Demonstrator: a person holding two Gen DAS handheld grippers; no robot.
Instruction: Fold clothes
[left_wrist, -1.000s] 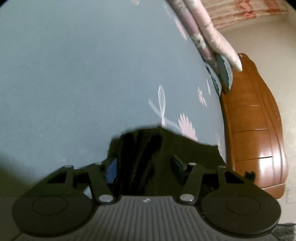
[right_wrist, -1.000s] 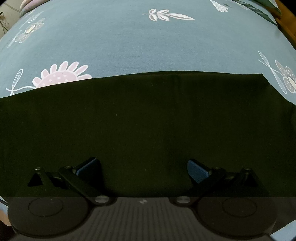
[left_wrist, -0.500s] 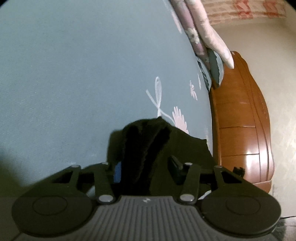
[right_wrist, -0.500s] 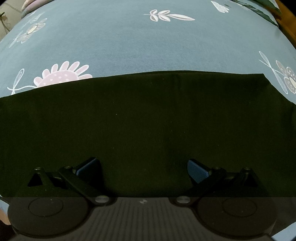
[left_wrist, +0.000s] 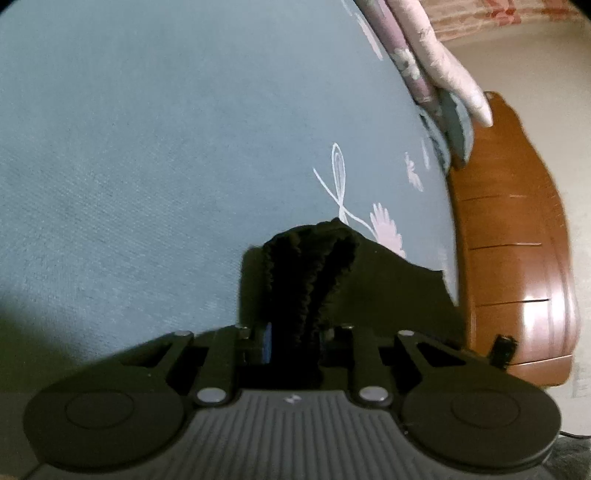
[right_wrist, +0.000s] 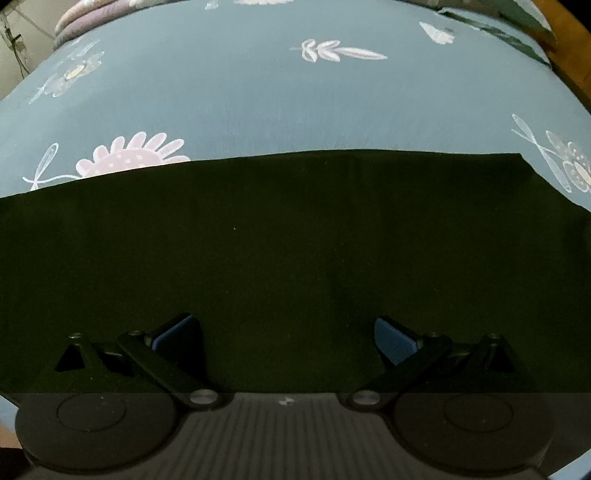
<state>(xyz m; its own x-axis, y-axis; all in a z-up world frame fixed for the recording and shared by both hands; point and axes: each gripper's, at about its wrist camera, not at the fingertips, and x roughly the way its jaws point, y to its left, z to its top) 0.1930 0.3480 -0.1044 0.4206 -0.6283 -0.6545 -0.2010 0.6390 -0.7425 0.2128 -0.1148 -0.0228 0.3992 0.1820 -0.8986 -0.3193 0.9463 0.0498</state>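
A black garment (right_wrist: 295, 240) lies flat across the near part of a blue flowered bedsheet (right_wrist: 258, 99), its far edge straight. My right gripper (right_wrist: 288, 332) is open just above the cloth, its blue-padded fingers spread wide with nothing between them. In the left wrist view my left gripper (left_wrist: 295, 332) is shut on a bunched, ribbed edge of the black garment (left_wrist: 310, 266), which rises in folds between the fingers; more of the cloth spreads to the right of it over the sheet (left_wrist: 166, 147).
A wooden bed frame (left_wrist: 517, 240) runs along the bed's right side in the left wrist view. Pink and floral pillows (left_wrist: 436, 59) lie at the far end. A bedding roll (right_wrist: 96, 14) sits at the far left in the right wrist view.
My left gripper closed its fingers on the garment's edge, bunching the cloth up between them. My right gripper stayed open and drew back slightly over the flat cloth.
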